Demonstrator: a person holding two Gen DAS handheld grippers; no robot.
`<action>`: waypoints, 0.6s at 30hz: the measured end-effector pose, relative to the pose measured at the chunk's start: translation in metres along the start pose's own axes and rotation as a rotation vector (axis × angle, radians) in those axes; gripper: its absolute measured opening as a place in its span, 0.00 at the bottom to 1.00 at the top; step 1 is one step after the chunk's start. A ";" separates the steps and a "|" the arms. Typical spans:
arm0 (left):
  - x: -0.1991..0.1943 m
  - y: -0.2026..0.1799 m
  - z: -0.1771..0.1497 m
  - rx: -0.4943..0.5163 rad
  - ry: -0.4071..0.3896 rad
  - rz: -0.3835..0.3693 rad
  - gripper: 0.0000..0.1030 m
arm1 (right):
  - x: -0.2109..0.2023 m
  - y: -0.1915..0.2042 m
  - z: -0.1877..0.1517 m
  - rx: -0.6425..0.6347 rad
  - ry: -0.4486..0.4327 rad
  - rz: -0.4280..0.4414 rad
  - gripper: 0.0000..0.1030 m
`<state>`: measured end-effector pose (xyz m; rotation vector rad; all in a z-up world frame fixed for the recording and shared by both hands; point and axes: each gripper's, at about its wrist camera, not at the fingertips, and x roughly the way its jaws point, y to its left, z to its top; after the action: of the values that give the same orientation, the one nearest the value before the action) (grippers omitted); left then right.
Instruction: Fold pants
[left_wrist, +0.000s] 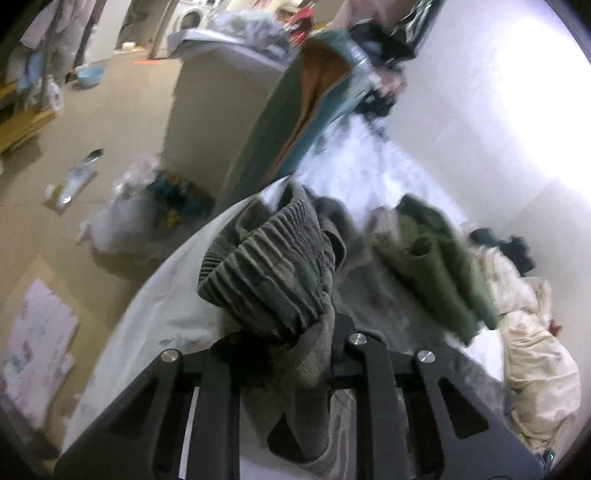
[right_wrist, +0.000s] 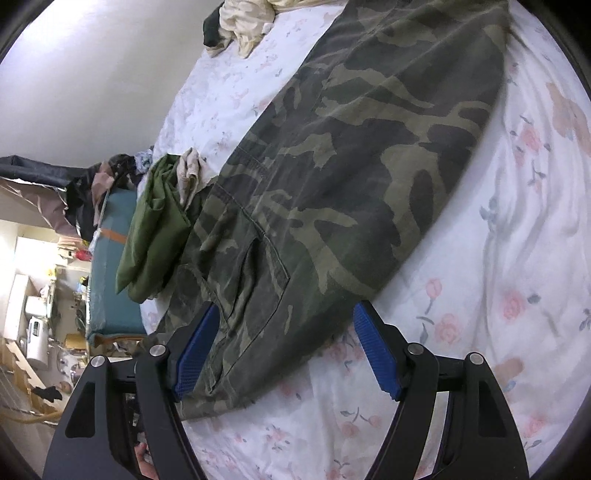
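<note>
- Camo pants (right_wrist: 351, 155) lie spread flat on the floral bed sheet (right_wrist: 498, 258).
- Left gripper (left_wrist: 295, 354) is clamped narrow on the pants' ribbed elastic cuff (left_wrist: 266, 273); the fabric is bunched up and lifted between the jaws.
- Right gripper (right_wrist: 288, 347) is wide apart, blue pads (right_wrist: 376, 354) straddling the pants' edge near the back pocket (right_wrist: 255, 280); pads not pressing on the cloth.
- Green garment (right_wrist: 151, 229) lies just beside the pants.
- Cream clothes (left_wrist: 532, 354) are piled near the wall.
</note>
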<state>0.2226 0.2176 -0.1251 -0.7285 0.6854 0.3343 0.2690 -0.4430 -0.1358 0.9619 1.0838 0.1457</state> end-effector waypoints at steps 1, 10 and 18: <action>0.001 0.003 0.001 -0.017 0.013 0.010 0.16 | -0.002 -0.005 -0.004 0.016 -0.005 0.005 0.77; 0.012 0.007 -0.009 -0.003 0.035 0.100 0.16 | 0.043 -0.047 0.021 0.056 0.036 0.013 0.83; 0.016 0.006 -0.013 0.035 0.042 0.131 0.16 | -0.027 -0.137 0.140 0.246 -0.340 0.037 0.75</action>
<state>0.2253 0.2136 -0.1456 -0.6602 0.7785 0.4263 0.3212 -0.6232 -0.1993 1.1785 0.7808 -0.1218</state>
